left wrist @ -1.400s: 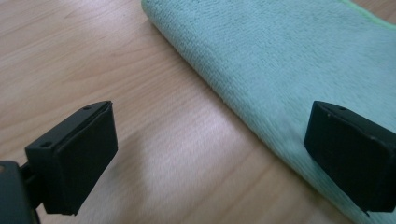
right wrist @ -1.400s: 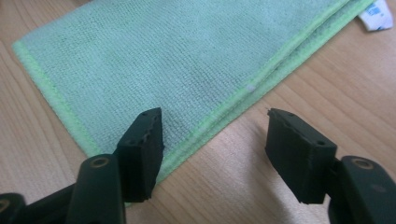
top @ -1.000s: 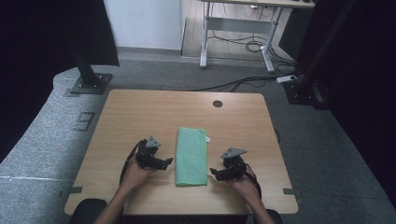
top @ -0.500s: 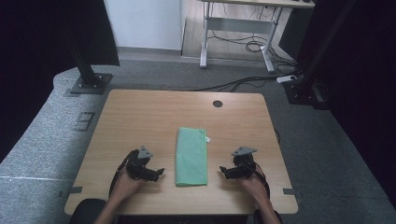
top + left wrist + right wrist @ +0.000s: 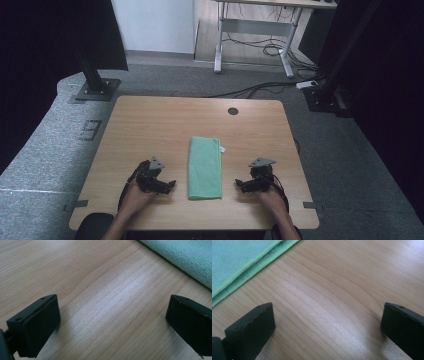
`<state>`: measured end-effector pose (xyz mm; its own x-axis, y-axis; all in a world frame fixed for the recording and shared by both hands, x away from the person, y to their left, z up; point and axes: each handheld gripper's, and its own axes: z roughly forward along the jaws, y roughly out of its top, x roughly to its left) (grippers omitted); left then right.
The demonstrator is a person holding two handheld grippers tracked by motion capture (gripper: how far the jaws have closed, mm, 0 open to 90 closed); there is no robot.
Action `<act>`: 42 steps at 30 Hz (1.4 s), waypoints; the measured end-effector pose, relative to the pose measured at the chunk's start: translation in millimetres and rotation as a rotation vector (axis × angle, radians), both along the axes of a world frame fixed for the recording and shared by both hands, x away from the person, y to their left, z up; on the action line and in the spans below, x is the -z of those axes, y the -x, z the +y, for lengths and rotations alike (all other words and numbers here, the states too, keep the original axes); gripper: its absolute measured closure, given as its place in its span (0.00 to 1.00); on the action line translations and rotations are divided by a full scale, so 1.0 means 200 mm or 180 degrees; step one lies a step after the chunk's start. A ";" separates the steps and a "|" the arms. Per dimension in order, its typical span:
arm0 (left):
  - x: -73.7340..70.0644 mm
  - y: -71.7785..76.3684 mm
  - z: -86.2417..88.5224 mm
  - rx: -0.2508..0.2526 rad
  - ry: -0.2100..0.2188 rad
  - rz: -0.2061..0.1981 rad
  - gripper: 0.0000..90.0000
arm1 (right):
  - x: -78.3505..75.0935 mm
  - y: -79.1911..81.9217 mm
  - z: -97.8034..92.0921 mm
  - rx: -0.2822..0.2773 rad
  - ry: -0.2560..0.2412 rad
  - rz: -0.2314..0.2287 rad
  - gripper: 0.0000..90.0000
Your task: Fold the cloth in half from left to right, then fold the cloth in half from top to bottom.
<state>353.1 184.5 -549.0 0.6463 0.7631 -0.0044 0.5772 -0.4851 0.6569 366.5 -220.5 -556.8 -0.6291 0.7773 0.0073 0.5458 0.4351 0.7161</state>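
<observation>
I am working in what looks like a lab or recording studio set up for capture work, not a home. My wooden surface sits in the middle of the frame on grey carpet, and black curtains hang at the upper left and down the right side, closing the space off. Black metal posts on flat base plates stand at the upper left and upper right, like rig stands. At the top centre a white-framed desk has loose cables trailing beneath it, and a power strip lies on the carpet nearby. Tape marks dot the carpet at left
</observation>
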 end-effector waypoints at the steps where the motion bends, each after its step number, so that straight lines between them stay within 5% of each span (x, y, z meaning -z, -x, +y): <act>1: 0.00 0.00 0.00 0.0000 0.0000 0.0000 0.00 | 0.00 0.00 0.00 -0.0005 0.0000 0.0002 0.00; 31: -0.01 -0.01 -0.03 -0.0151 -0.0044 0.0014 0.00 | 0.00 0.00 0.00 -0.0002 0.0000 0.0001 0.00; 42: -0.10 -0.09 -0.11 -0.0081 0.0081 -0.0096 0.00 | 0.00 0.00 0.01 0.0033 0.0002 0.0006 0.00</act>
<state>370.5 162.8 -528.5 0.6268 0.7791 -0.0047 0.5688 -0.4534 0.6862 366.7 -219.0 -556.8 -0.6210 0.7838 0.0081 0.5516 0.4297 0.7148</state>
